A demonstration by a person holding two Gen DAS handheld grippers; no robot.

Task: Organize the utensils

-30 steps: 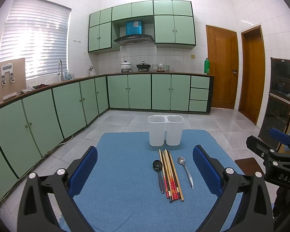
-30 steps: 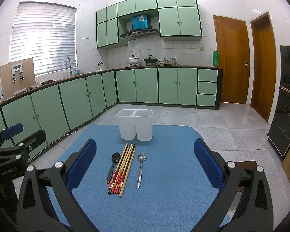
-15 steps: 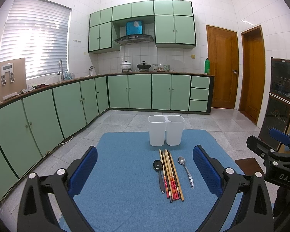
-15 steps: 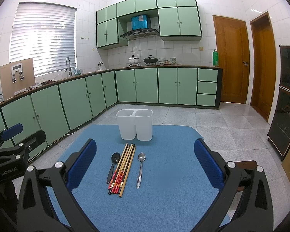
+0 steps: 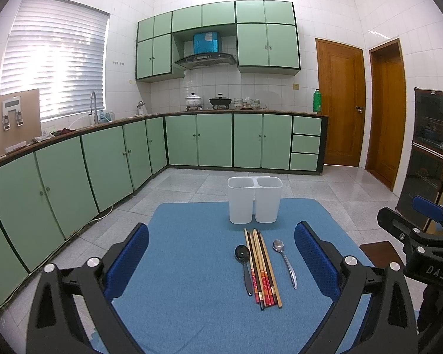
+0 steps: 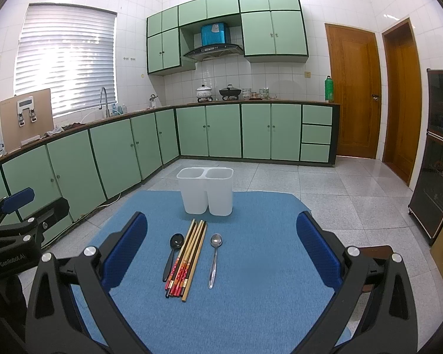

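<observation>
A bundle of several chopsticks [image 5: 262, 268] [image 6: 186, 256] lies on the blue mat [image 5: 186, 265] [image 6: 265, 250]. A black spoon [image 5: 243, 262] [image 6: 172, 253] lies just left of it and a silver spoon [image 5: 285, 262] [image 6: 214, 258] just right. A white two-compartment holder [image 5: 254, 200] [image 6: 205, 191] stands upright behind them, with nothing showing above its rims. My left gripper [image 5: 221, 259] is open and empty, above the mat's near end. My right gripper [image 6: 221, 253] is open and empty too, held to the right of the left one.
The mat covers a small table with tiled floor around it. Green kitchen cabinets [image 5: 103, 159] run along the left and back. A dark glass cabinet [image 5: 431, 153] stands at the right. A brown stool [image 5: 378, 250] sits by the table's right side.
</observation>
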